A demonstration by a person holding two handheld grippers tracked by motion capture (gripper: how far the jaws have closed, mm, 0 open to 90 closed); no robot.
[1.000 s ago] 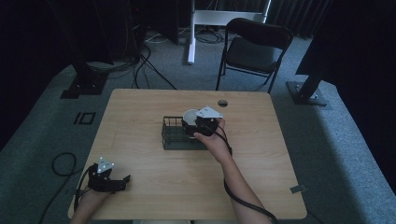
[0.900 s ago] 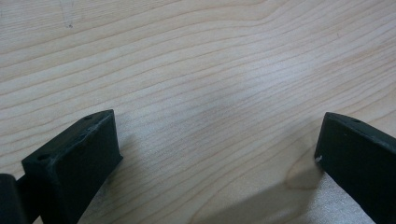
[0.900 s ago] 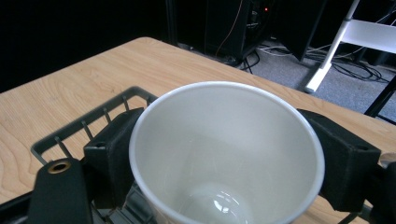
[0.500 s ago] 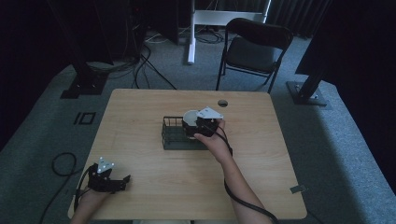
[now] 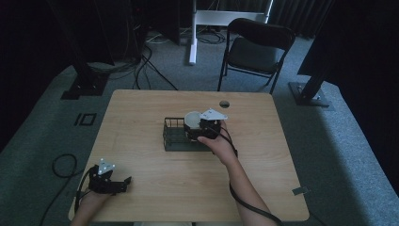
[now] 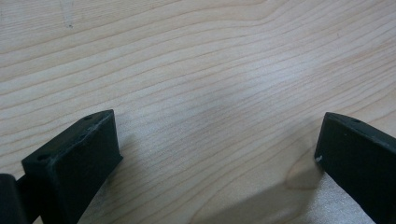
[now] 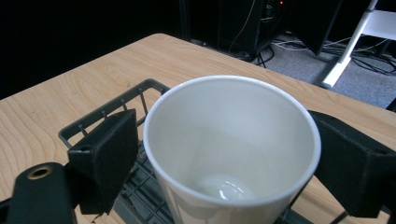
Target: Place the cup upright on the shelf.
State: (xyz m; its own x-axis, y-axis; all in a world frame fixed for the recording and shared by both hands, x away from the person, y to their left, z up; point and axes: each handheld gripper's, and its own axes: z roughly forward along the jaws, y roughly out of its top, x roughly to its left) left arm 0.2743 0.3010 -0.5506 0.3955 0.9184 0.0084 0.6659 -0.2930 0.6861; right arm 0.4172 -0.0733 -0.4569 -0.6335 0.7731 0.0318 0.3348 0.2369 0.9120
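Black claws (image 5: 123,180), grey triangular plates, trailing cables

Wooden table (image 5: 141,117); dark wire basket (image 5: 173,135) near centre.

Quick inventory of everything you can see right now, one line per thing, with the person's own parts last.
Table: one, light wood, centre.
Wire basket: one, dark, mid-table.
Paper cup: one, white, empty and upright, between the right gripper's jaws, over the basket.
Folding chair: one, black, beyond the table.
Cables: several, black, on the grey floor at far left.
Left gripper: one, black, open, resting on the table's near left corner.
Right gripper: one, black, closed on the cup.
Forearms: two, entering from the bottom.
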